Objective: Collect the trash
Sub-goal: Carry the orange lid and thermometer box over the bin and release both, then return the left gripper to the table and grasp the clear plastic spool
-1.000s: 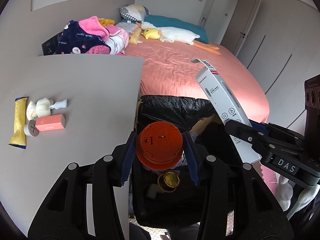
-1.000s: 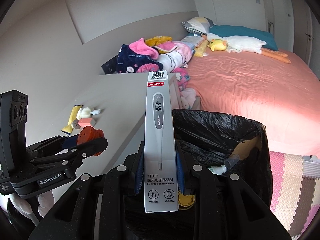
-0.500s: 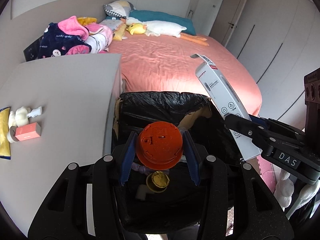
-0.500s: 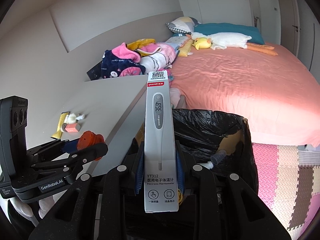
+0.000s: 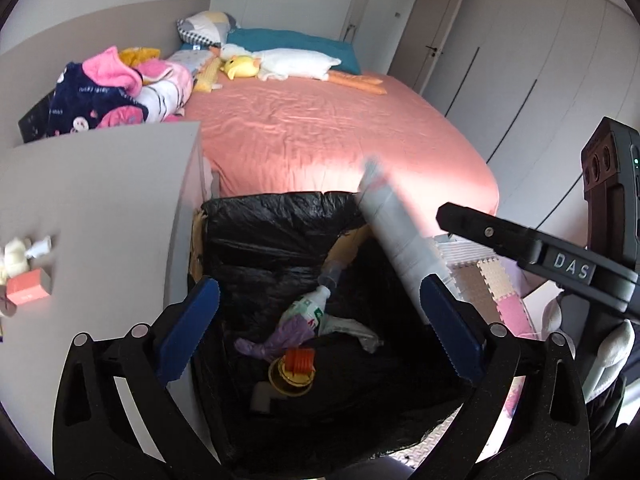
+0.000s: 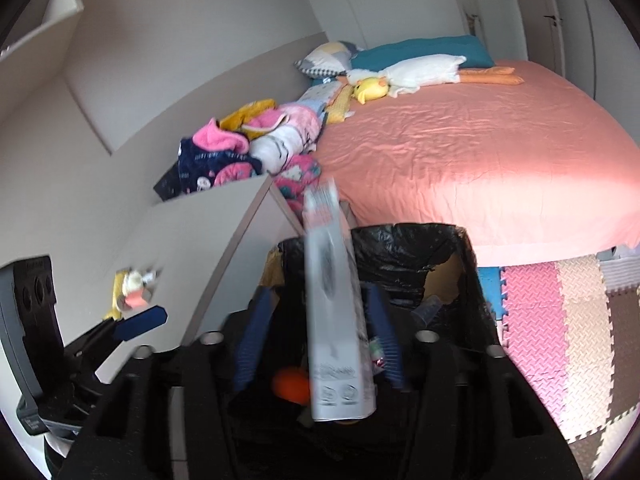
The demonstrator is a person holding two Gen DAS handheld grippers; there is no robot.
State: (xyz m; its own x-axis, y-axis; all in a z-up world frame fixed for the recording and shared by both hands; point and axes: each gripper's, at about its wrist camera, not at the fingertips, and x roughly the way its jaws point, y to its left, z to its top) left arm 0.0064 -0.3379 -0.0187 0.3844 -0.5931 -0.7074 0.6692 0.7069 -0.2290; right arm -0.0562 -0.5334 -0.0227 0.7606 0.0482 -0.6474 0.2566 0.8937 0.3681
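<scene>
While opening, box (image 6: 336, 320) between right tongs (image 6: 316, 344)

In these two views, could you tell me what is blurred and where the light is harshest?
Right wrist view: the white box between the opening jaws is motion-smeared, and so are the items on the table. Left wrist view: the same box is soft; sunlight washes out the bed sheet. Both views bend at the edges.

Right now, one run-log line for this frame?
phase: drop into bin | left gripper: opening, empty | orange lid: in bin | right gripper: opening | box: between jaws, blurred, over bin | table: trash left
</scene>
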